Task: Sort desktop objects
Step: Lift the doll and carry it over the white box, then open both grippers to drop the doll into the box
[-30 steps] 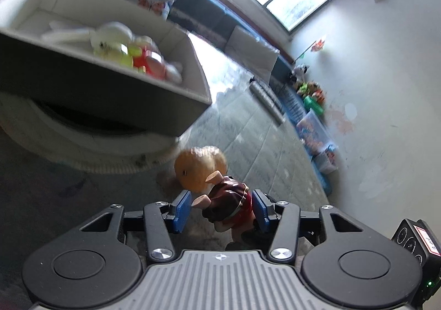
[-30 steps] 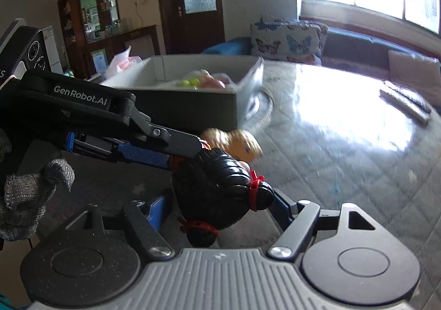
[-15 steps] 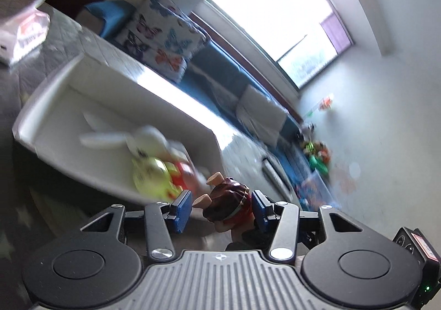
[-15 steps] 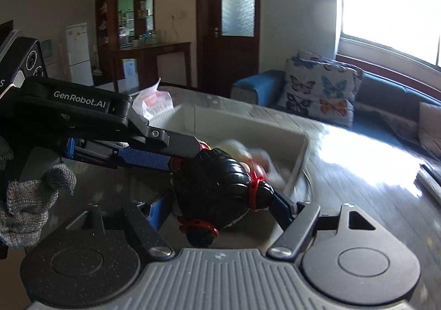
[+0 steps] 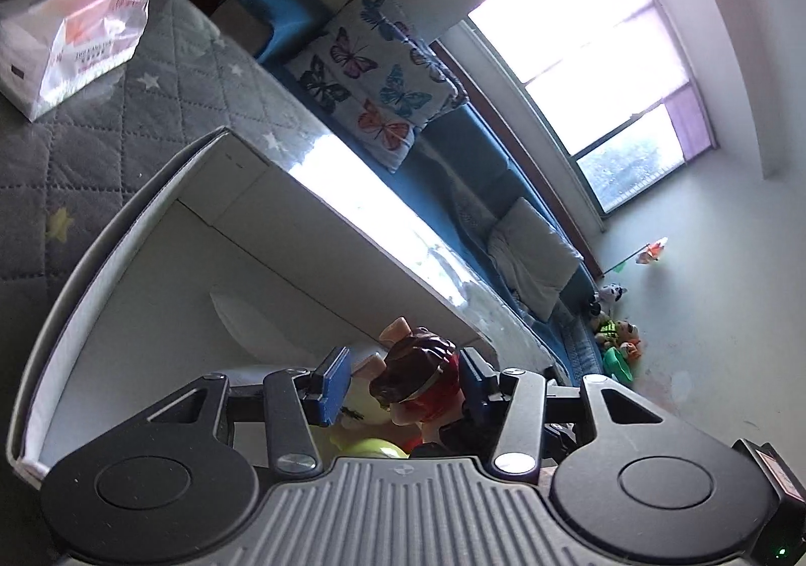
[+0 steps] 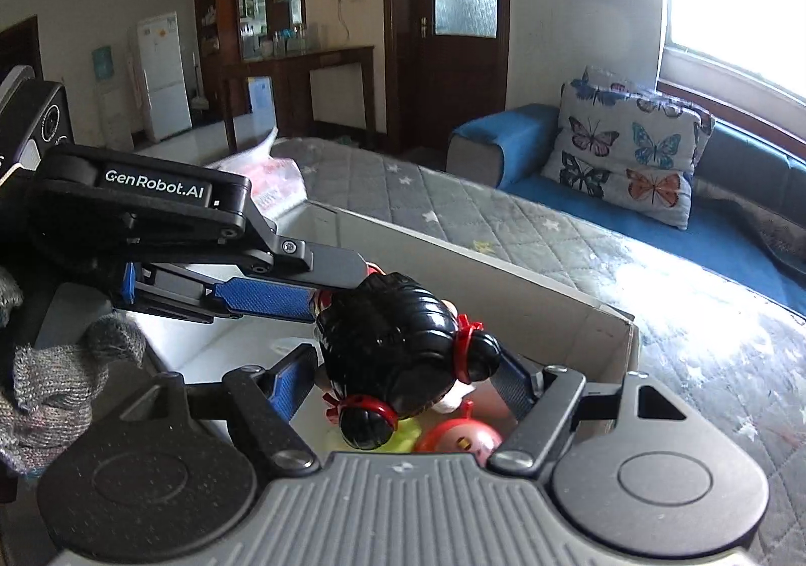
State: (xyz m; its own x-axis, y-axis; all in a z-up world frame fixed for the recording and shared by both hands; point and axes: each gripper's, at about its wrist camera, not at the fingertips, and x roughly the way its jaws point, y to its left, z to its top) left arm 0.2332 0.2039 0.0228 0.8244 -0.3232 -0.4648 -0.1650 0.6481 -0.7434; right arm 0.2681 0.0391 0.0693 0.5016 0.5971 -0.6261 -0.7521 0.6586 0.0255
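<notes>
My left gripper (image 5: 403, 379) is shut on a brown-haired doll (image 5: 418, 379) in red clothes. It hangs over the inside of a white open box (image 5: 126, 233). My right gripper (image 6: 398, 382) is shut on a black-haired doll (image 6: 393, 344) with red hair ties, above the same box (image 6: 504, 294). In the right wrist view the left gripper (image 6: 347, 274) reaches in from the left, its fingers (image 6: 262, 299) close beside the black-haired doll. Under both dolls lie a yellow-green toy (image 5: 373, 447) (image 6: 403, 435) and a red toy (image 6: 463, 442).
The box stands on a grey quilted cover with stars (image 5: 101, 138). A plastic-wrapped pack (image 5: 70, 47) lies beyond the box's far corner. A blue sofa with a butterfly pillow (image 6: 624, 158) runs behind the table. A grey gloved hand (image 6: 45, 390) holds the left gripper.
Both grippers have carried their dolls from beside the box's outer wall to above its inside. The orange toy on the table has left the view.
</notes>
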